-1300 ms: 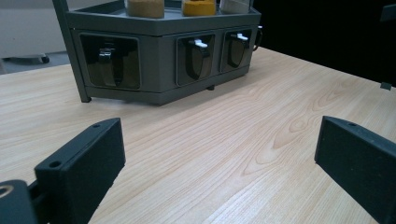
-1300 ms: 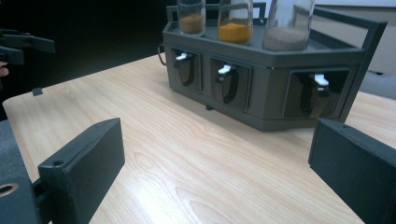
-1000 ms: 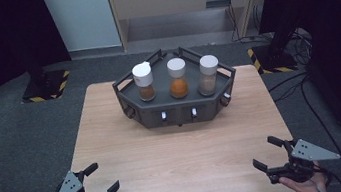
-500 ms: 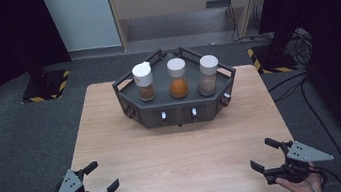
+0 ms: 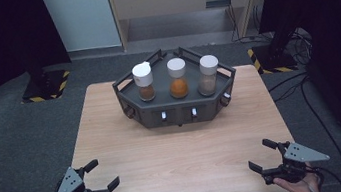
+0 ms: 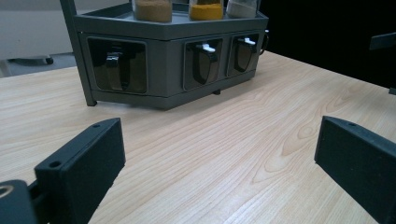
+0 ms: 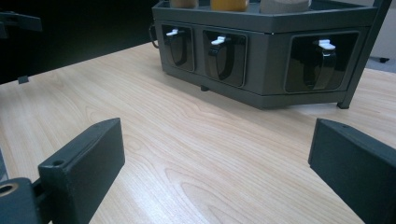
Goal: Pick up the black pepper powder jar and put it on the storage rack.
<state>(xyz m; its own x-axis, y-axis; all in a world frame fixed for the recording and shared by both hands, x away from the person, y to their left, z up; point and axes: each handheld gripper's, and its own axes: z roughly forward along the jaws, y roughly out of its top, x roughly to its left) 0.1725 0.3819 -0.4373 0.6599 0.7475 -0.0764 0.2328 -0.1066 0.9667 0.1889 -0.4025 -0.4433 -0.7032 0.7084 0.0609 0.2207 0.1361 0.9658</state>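
Plainly, the left gripper (image 5: 97,176) sits at the lower left of the frame, jaws wide and empty. The rack (image 5: 178,111) with its three jars stands at upper centre, well apart from both. At lower right the right gripper (image 5: 263,154) is equally wide and empty, about as far away; each points inward toward the rack.

Left tool (image 5: 102,174) jaws spread wide, right tool (image 5: 262,155) likewise
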